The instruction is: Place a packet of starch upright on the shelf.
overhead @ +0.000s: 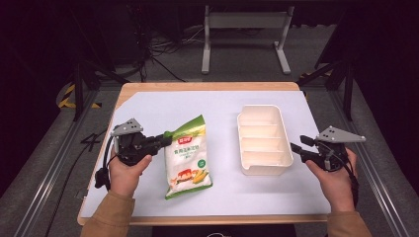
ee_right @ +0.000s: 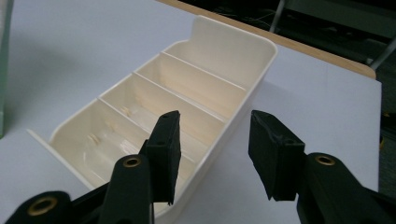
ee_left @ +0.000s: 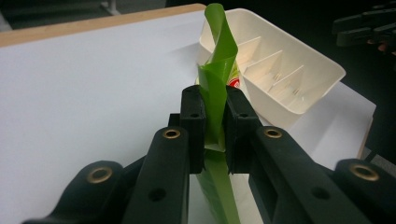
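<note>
A white snack bag (overhead: 188, 158) with green edges and a corn picture lies left of centre on the white sheet. My left gripper (overhead: 167, 139) is shut on its upper left green edge. In the left gripper view the green film (ee_left: 217, 42) stands up, twisted, between the pressed pads of the left gripper (ee_left: 215, 100). A cream tray (overhead: 264, 111) with several cross compartments sits right of centre, with nothing in it. My right gripper (overhead: 295, 148) is open just off the tray's right front corner. In the right gripper view its jaws (ee_right: 215, 140) stand apart and point at the tray's long wall (ee_right: 261, 51), holding nothing.
The white sheet (overhead: 163, 106) covers a wooden table whose far edge (overhead: 207, 86) shows behind it. The tray's rim (ee_left: 322, 65) lies beyond the bag in the left gripper view. A metal stand (overhead: 244, 19) and cables are on the dark floor behind the table.
</note>
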`<state>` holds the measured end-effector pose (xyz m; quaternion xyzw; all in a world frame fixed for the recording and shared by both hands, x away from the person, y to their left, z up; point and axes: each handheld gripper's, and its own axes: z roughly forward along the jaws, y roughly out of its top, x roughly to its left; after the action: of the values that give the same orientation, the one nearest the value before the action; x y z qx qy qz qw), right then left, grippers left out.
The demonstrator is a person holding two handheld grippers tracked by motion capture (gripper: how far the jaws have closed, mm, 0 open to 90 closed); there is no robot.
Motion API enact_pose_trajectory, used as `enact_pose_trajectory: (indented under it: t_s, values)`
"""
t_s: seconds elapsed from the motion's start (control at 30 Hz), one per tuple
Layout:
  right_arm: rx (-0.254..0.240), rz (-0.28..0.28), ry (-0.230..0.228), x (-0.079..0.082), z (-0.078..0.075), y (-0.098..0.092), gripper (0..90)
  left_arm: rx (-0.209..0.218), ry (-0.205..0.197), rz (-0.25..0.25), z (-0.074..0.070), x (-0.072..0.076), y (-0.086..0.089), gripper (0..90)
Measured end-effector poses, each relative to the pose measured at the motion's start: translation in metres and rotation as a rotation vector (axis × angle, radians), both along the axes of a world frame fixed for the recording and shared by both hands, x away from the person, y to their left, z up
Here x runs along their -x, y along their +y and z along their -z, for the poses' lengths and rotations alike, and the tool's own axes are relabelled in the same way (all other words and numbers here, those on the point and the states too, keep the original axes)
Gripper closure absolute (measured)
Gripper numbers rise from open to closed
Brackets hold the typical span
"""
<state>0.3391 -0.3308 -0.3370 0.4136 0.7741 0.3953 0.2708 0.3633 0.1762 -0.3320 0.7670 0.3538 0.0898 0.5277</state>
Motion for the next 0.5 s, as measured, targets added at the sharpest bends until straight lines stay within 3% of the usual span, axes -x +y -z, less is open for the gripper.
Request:
enact_pose_trajectory:
  t_s: [0.27,0.5]
  values:
    - [-0.055,-0.136,0.006,0.0,-0.008,0.019,51.3,-0.014,-0.073,0.038,-0.017,0.012,-0.005,81.4]
    - [-0.109,-0.301,-0.014,0.0,-0.018,0.05,51.0,-0.047,-0.148,0.078,-0.03,0.024,-0.012,82.0]
